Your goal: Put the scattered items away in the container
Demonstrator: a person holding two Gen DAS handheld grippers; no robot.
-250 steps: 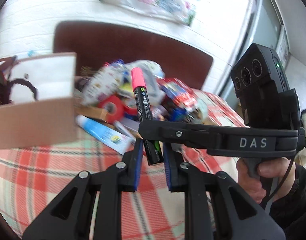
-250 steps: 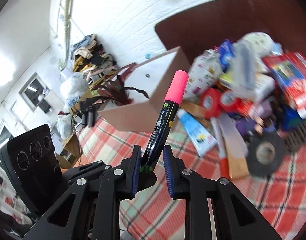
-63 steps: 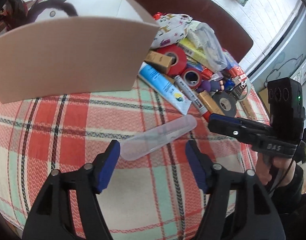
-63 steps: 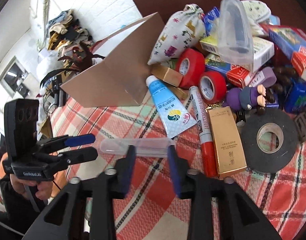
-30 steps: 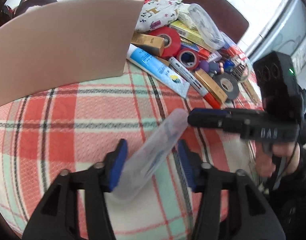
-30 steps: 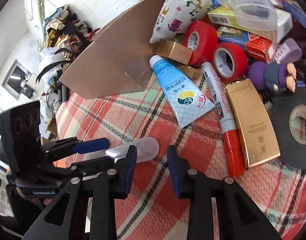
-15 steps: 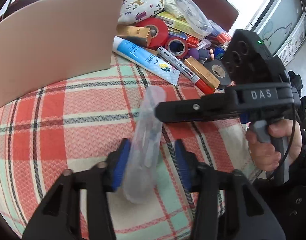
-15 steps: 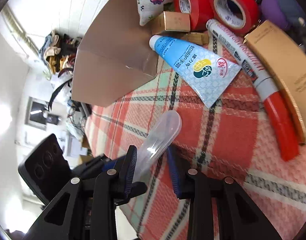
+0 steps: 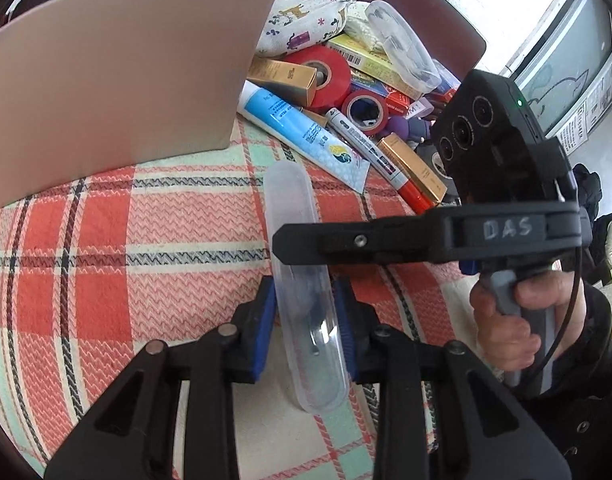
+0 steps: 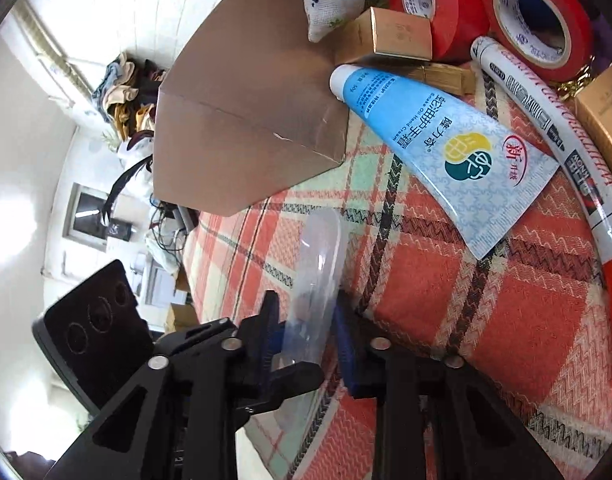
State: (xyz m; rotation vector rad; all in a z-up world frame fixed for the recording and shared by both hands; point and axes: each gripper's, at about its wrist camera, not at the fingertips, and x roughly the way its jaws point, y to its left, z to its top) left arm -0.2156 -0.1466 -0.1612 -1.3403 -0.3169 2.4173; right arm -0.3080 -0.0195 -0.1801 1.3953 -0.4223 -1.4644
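A long clear plastic case (image 9: 293,216) hangs just over the plaid tablecloth (image 9: 105,240), pointing at the pile. My left gripper (image 9: 306,320) has its blue pads pressed on the near end of the case, its jaws closing. One of the right gripper's fingers (image 9: 346,240) crosses the middle of the case from the right. In the right wrist view the clear case (image 10: 322,248) stands between the blue pads of my right gripper (image 10: 306,320), whose jaws are also closing on it. The open cardboard box (image 9: 113,64) stands at the back left.
Beside the box lie a blue hand cream tube (image 9: 301,132), a red-capped marker (image 9: 370,148), gold boxes (image 9: 414,168), red tape rolls (image 9: 322,76), a printed cloth pouch (image 9: 306,12) and another clear case (image 9: 402,52). A person's hand (image 9: 506,328) holds the right gripper's handle.
The clear case has swung from a slant to pointing straight away from the left gripper. Both pairs of jaws have narrowed onto it, and the right gripper has come in lower across it.
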